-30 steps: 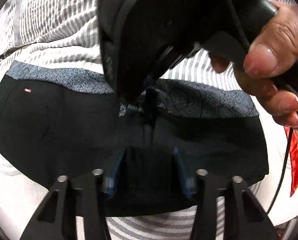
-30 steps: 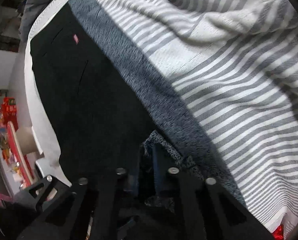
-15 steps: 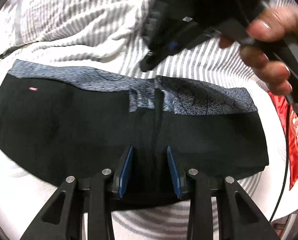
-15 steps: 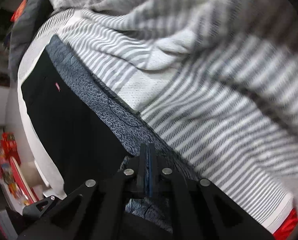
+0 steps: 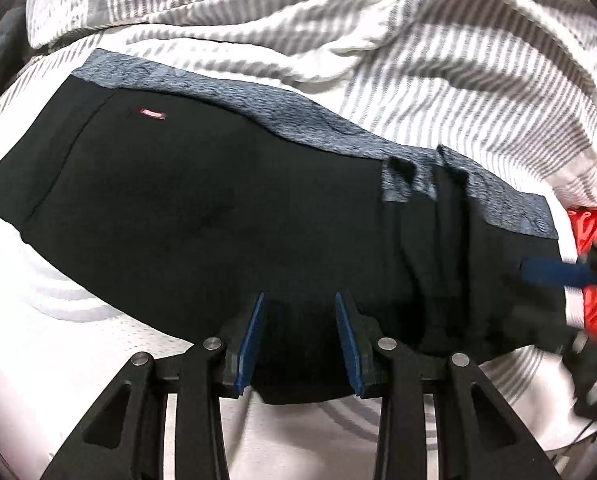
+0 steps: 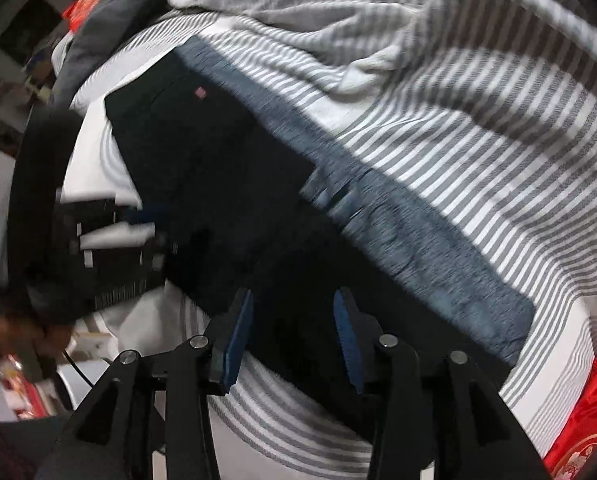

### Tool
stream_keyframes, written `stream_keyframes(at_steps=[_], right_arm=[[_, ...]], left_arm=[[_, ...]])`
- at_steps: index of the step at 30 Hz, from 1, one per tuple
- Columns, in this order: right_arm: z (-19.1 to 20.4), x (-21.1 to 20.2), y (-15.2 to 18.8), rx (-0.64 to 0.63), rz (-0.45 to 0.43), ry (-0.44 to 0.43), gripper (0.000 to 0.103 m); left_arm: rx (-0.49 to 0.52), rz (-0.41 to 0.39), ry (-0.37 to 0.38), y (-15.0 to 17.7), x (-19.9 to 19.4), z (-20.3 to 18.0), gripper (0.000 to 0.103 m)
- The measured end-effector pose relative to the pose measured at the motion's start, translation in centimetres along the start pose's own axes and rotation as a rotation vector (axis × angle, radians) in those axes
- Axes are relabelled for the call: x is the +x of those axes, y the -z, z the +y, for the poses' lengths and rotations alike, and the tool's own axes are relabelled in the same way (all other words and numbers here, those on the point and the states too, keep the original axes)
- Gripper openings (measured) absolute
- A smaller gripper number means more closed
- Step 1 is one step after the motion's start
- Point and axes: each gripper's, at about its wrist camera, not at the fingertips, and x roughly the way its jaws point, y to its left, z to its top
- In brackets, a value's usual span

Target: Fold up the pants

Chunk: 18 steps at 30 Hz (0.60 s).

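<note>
The striped bedding (image 5: 478, 80) is soft and rumpled, so any tug could drag it and skew the fold. On it the black pants (image 5: 218, 220) lie spread flat, the grey waistband (image 5: 298, 120) along the far edge, with a bunched ridge (image 5: 438, 220) near the middle that may get creased in. The left hand-held gripper (image 5: 298, 336) and the right hand-held gripper (image 6: 294, 332) both stand released over the near hem, holding nothing; a shallow pinch could catch one layer only.
</note>
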Motion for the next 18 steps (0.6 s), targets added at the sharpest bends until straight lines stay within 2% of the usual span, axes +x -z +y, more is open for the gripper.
stream_keyframes(at_steps=[4, 7, 11, 16, 17, 18], right_arm=[[2.0, 1.5, 0.2, -0.056, -0.040, 0.076, 0.045], [3.0, 2.2, 0.0, -0.102, -0.045, 0.094, 0.045], [4.3, 1.0, 0.6, -0.169, -0.070, 0.133, 0.045], [4.3, 2.4, 0.9, -0.155, -0.043, 0.201, 0.045], [3.9, 2.9, 0.7, -0.124, -0.034, 0.187, 0.043], [3.4, 3.3, 0.5, -0.087, -0.019, 0.156, 0.024]], left_arm=[[0.006, 0.006, -0.011, 0.0, 0.0, 0.2, 0.038], [0.002, 0.012, -0.020, 0.3, -0.2, 0.5, 0.038], [-0.010, 0.009, -0.024, 0.7, -0.6, 1.0, 0.038], [-0.014, 0.007, -0.026, 0.8, -0.4, 1.0, 0.038], [-0.014, 0.005, -0.029, 0.8, -0.5, 1.0, 0.038], [-0.014, 0.005, -0.031, 0.8, -0.5, 1.0, 0.038]])
